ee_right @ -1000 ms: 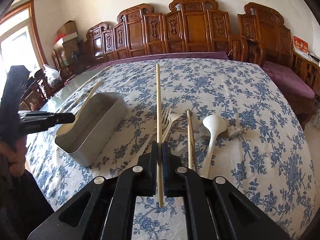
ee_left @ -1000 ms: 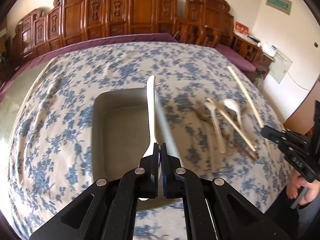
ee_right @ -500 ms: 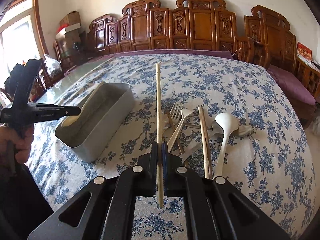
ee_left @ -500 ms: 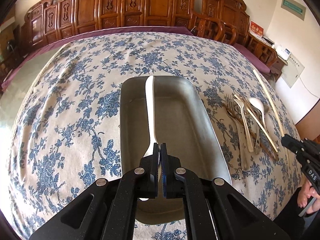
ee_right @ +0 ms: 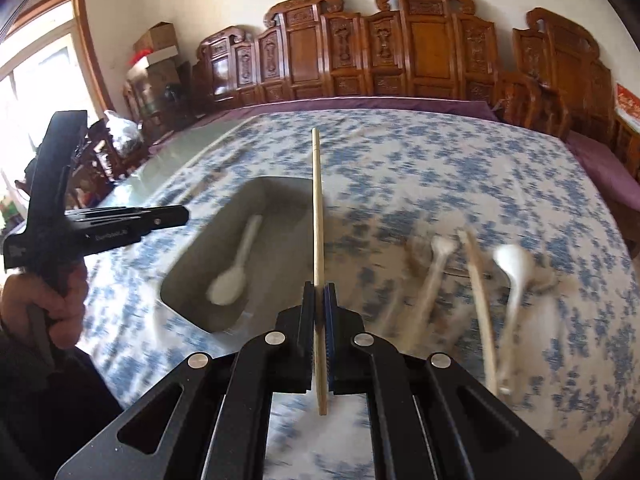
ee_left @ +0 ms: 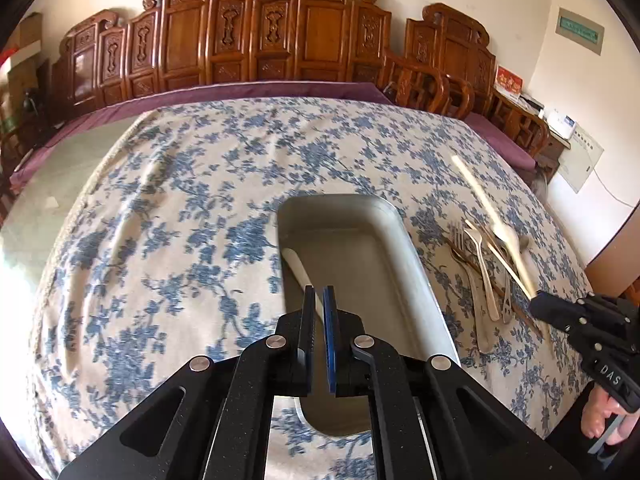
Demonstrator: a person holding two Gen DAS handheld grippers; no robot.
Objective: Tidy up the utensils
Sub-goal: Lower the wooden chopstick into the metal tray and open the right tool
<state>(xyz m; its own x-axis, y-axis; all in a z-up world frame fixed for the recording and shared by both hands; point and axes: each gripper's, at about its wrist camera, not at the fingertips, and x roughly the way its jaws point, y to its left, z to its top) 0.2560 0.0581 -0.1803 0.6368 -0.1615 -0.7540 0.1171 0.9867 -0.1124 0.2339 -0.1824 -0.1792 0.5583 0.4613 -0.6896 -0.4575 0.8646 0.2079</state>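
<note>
Utensils (ee_left: 486, 276) lie on the blue-flowered tablecloth (ee_left: 180, 208) beside the metal tray (ee_left: 424, 276), carved wooden chairs (ee_left: 312, 36) behind. The right gripper (ee_right: 319, 300) pinches a chopstick (ee_right: 317, 208); the left gripper (ee_left: 319, 300) has its jaws slightly apart, holding nothing.

Daylight floods in from a window (ee_right: 36, 76) blown out to white at the left of the right wrist view. That view is smeared by motion blur across the cloth (ee_right: 440, 184) and loose utensils (ee_right: 472, 272); the left wrist view is sharper. Fisheye bending curves the carved chairs (ee_left: 280, 40), with dark vignetted corners.
</note>
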